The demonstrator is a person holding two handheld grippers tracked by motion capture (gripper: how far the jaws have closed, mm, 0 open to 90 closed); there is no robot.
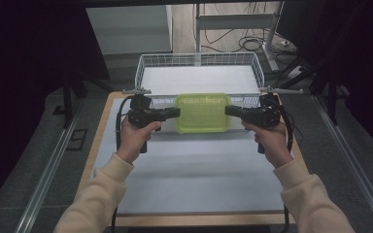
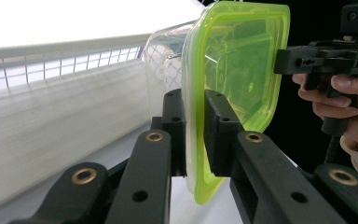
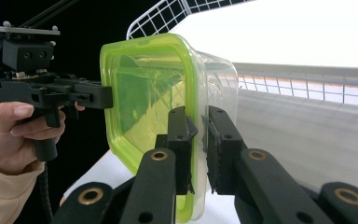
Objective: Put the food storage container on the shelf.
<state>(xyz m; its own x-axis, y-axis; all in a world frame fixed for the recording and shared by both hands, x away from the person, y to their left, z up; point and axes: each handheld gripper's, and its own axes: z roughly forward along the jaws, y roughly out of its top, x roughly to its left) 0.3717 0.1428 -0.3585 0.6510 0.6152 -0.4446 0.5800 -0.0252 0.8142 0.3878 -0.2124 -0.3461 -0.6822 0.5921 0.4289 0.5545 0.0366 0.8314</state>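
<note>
High view: container held between both grippers.
Left gripper [image 1: 177, 112] and right gripper [image 1: 227, 110] each clamped the green-lidded container's [image 1: 203, 113] rim at the wire basket's [image 1: 145, 63] near edge.

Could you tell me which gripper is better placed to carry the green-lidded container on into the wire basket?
Neither alone: left gripper and right gripper each clamp an opposite lid edge of the container, just short of the basket.

Container's lid [image 2: 235, 70] rim hidden between tongs; wire basket [image 3: 168, 16] cut off at top edge, washed out.
</note>
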